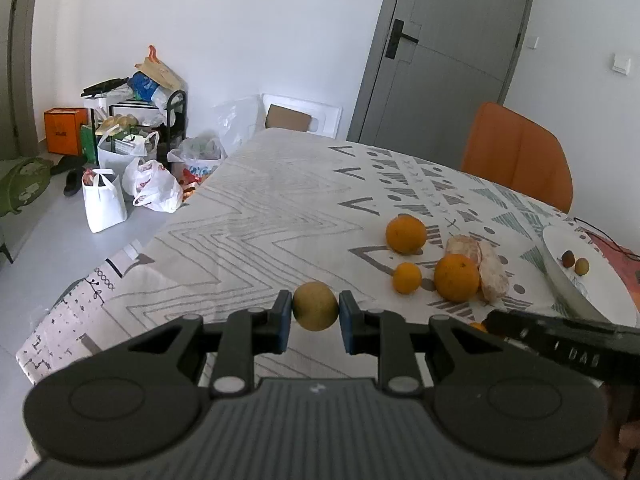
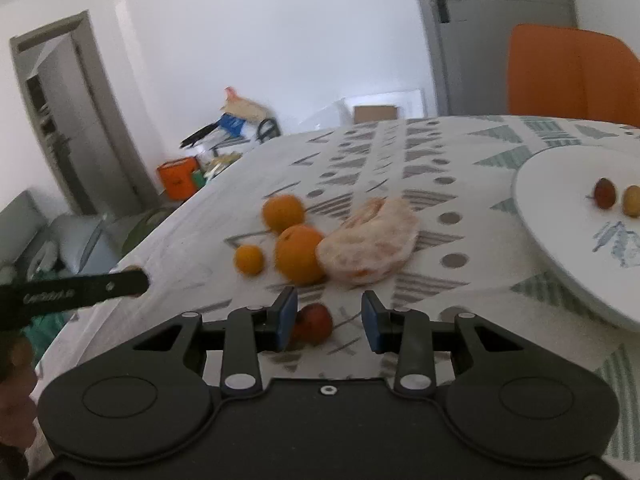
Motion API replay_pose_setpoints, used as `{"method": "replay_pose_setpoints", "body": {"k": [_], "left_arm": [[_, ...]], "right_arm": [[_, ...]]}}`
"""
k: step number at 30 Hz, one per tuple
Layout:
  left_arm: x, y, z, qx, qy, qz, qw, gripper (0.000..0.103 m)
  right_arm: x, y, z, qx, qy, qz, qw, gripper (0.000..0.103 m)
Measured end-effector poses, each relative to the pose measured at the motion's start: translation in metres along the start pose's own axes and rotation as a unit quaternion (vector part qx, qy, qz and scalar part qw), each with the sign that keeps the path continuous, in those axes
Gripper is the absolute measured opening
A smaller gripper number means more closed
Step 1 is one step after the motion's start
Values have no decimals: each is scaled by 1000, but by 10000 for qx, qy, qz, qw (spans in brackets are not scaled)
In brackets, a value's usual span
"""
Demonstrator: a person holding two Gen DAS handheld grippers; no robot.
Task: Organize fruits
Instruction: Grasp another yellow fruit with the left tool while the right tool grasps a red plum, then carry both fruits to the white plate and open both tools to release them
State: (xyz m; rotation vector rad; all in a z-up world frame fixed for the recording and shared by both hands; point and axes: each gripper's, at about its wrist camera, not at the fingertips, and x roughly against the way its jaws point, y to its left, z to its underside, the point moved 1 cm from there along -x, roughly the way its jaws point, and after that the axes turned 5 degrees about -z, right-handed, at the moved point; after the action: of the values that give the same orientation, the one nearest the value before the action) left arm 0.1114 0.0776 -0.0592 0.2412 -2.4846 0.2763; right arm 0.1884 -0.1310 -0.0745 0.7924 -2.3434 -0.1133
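Pinching a yellow-green fruit [image 1: 315,306] for the plate [image 1: 568,280] off to its right, the left gripper [image 1: 314,316] waits while the right gripper [image 2: 329,320] hangs spread around a small red fruit [image 2: 314,323].

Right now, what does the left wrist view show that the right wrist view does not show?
Only the left wrist view shows the left claw shut on a yellow-green fruit, and white shopping bags on the floor.

Only the right wrist view shows the right claw, open, with a small red fruit on the cloth beside its left finger.

Both show three oranges, the peeled citrus, the white plate holding two small fruits, and the orange chair.
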Motion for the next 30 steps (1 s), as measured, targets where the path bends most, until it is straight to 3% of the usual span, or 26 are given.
{"method": "replay_pose_setpoints", "body": {"k": [4,12,30], "left_arm": [[0,-1,1,-9,7,36,10000,24],[1,-10,-2,-103,-40,123,9999,24],[0,-77,-5,-614,-100,649,9960,24]], "right_arm": [[-3,9,5,299,104,146,9994,21],[18,-3,3,107,-83,209,9997,20],[74,-54,-1,-326,-694,783,9940,21]]}}
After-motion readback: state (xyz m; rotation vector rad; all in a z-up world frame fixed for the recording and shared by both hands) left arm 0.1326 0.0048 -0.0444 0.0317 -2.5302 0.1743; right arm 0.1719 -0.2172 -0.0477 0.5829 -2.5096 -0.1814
